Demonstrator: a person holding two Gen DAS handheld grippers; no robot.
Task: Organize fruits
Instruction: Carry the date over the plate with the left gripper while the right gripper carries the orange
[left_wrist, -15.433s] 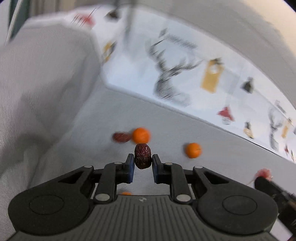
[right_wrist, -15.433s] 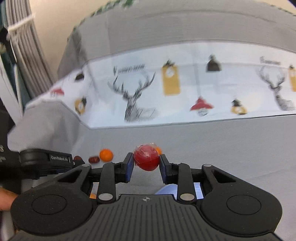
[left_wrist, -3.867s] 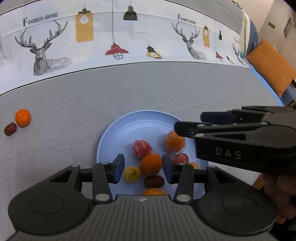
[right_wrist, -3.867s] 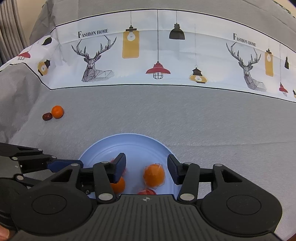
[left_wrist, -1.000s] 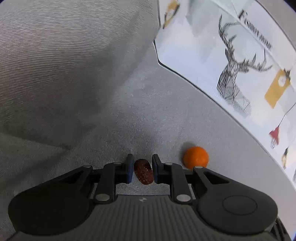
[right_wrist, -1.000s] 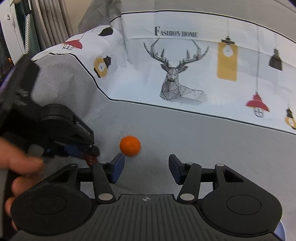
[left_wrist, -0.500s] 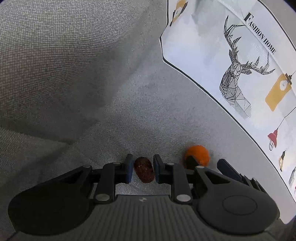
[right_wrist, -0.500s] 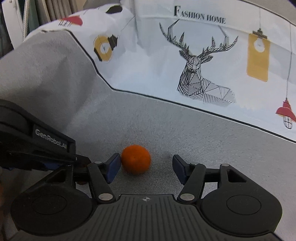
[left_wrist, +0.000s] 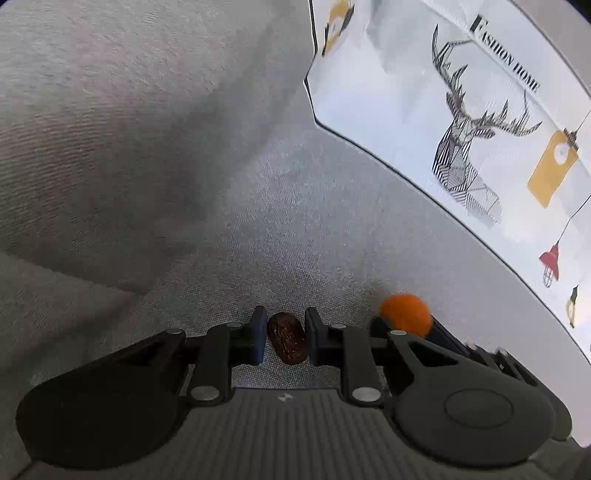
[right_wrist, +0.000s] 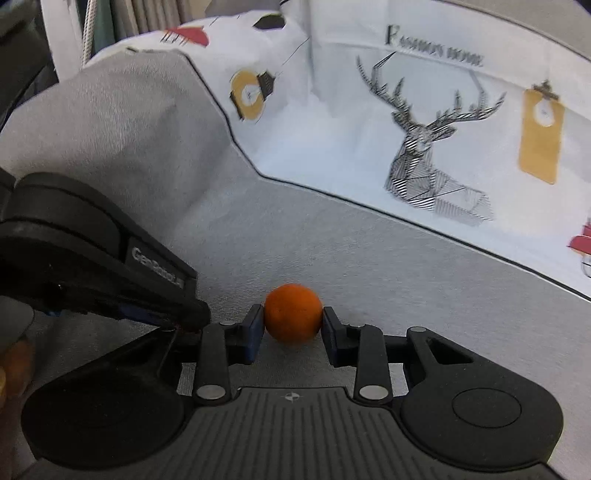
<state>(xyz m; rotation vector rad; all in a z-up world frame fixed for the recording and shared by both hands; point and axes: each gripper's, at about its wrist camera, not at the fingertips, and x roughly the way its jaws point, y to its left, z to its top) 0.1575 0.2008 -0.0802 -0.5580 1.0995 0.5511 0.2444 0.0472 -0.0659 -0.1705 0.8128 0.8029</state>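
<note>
A: Two grippers, each with a fruit between its fingers. In the left wrist view the left gripper (left_wrist: 284, 338) pinches a dark wrinkled date (left_wrist: 287, 338), both pads against its sides, down at the grey cloth (left_wrist: 258, 221).

B: And the right one?

A: The right gripper (right_wrist: 293, 328) has just been closing, and its pads now press on both sides of the small orange fruit (right_wrist: 293, 312), which sits on the cloth just right of the left gripper's tips.

B: Are the two tools touching?

A: Close together; I cannot tell whether they touch. From the left view the orange shows beside the right finger, slightly blurred.

B: Further back?

A: The white printed band (right_wrist: 424, 122) with a deer (right_wrist: 428, 147), yellow lamp tags and "Fashion Home".
</note>
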